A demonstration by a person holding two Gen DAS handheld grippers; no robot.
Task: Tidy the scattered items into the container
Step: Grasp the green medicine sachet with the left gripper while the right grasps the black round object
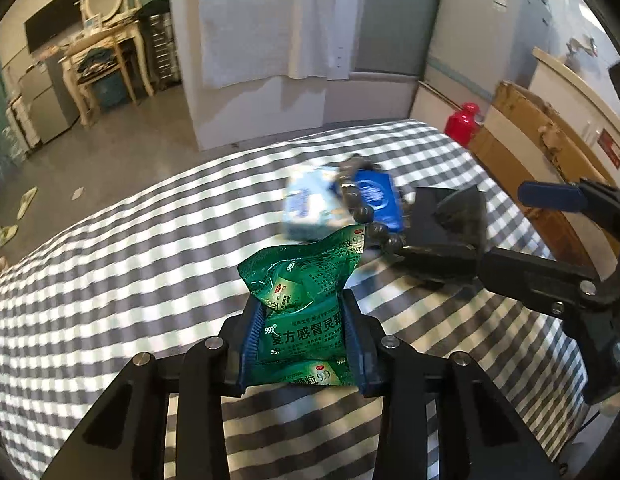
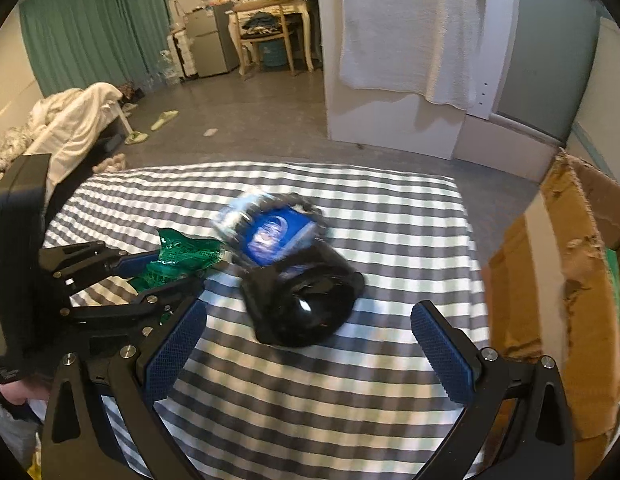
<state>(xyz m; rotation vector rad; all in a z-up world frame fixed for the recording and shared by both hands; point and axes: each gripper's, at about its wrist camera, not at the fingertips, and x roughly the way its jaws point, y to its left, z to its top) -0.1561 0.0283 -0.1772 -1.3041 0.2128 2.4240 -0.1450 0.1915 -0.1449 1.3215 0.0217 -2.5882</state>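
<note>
A: What can you read here?

B: Only the green sachet (image 1: 305,312), near in the left wrist view. It bears "999" in white several times, and a large line of white Chinese characters, "复方感冒灵颗", cut off at its right edge.

A: Anything smaller on it?

B: Fine print below that line, too small to read.

A: And the blue packet (image 1: 377,196) farther off?

B: It carries a round white emblem, but blur hides any wording. The right wrist view gives no readable text.
</note>
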